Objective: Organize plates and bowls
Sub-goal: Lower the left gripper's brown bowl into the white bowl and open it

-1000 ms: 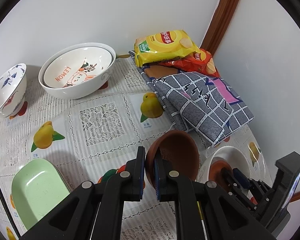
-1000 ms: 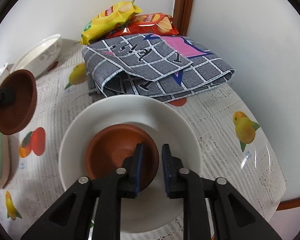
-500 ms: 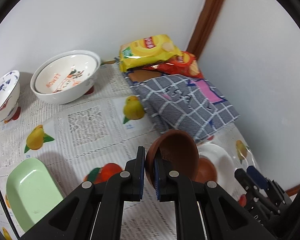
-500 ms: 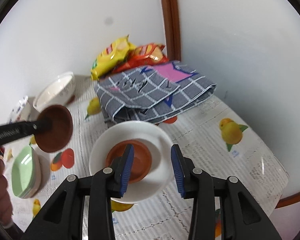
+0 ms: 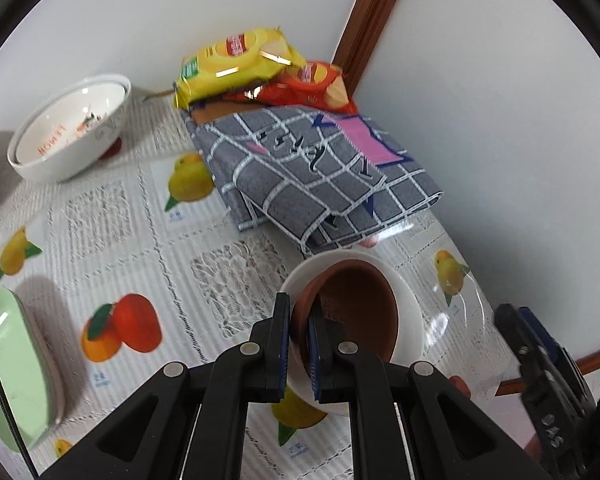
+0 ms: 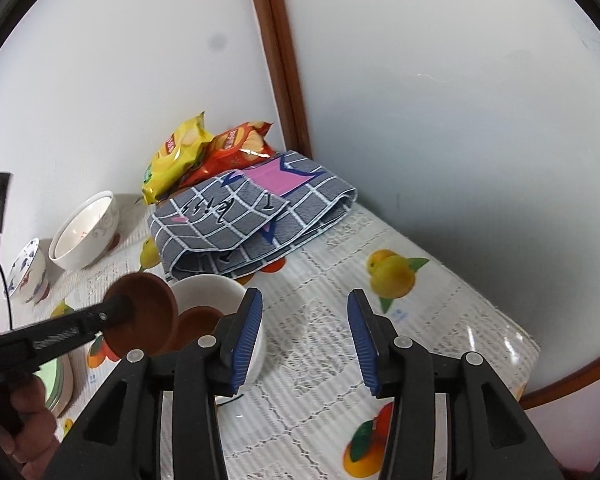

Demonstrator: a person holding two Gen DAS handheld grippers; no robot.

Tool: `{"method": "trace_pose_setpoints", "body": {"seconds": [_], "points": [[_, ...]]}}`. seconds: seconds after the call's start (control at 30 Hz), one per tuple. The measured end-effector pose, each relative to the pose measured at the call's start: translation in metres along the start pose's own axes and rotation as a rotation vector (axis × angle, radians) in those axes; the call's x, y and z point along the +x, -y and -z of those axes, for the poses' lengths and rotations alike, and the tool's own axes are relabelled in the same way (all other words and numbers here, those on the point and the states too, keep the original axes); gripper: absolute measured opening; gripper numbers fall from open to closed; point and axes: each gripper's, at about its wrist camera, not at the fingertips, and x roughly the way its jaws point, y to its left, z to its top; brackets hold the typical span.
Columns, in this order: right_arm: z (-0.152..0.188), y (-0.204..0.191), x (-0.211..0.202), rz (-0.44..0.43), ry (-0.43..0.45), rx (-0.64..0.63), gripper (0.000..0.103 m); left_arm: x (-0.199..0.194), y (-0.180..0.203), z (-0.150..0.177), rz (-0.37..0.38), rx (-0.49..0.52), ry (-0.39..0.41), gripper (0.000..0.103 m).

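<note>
Right fingers (image 6: pixel 304 334) opening (lifted off dish).

Left gripper (image 5: pixel 299 340): black plastic arms, silver round rivets at joints, blue ribbed pads on inner faces of fingers (image 5: pixel 283 336). Right gripper (image 6: pixel 304 340): same black build, silver rivets, blue ribbed pads. White stamped lettering along side of one arm. Thin black cable at left edge. Bare hand (image 6: pixel 28 428) on handle.
</note>
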Motion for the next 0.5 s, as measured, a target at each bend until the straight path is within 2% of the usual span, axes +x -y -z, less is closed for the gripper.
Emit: {"method": "trace_pose_setpoints", "body": {"seconds": [0.5], "points": [[0.003, 0.018, 0.001, 0.005, -0.016, 0.023, 0.048, 0.03, 0.004, 0.0, -0.003, -0.018, -0.062, 0.009]]}}
